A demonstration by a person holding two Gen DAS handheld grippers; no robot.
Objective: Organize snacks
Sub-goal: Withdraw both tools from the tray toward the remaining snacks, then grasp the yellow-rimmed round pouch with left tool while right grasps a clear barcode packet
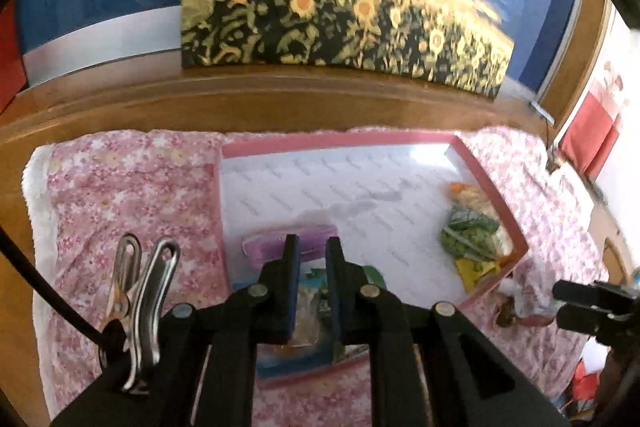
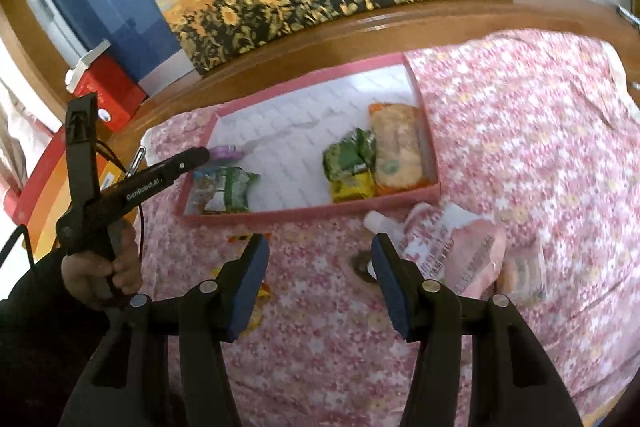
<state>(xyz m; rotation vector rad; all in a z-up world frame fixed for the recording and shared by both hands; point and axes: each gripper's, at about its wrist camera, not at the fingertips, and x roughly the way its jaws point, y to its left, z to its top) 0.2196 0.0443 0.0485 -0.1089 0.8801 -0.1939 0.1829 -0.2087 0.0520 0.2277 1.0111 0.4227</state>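
Your left gripper (image 1: 313,259) covers most of the clear-and-green snack packet (image 1: 310,311) beneath it, so you cannot tell from the left wrist view whether the pads press it; the purple packet (image 1: 276,247) is half hidden behind those fingers; in the right wrist view the pink pouch (image 2: 460,251) is blurred, its print unreadable, and your right gripper (image 2: 320,259) cuts off its spout end; a small brown thing (image 2: 360,265) beside that finger is too smeared to name; yellow wrappers (image 2: 256,311) peek from behind the other finger, mostly concealed.
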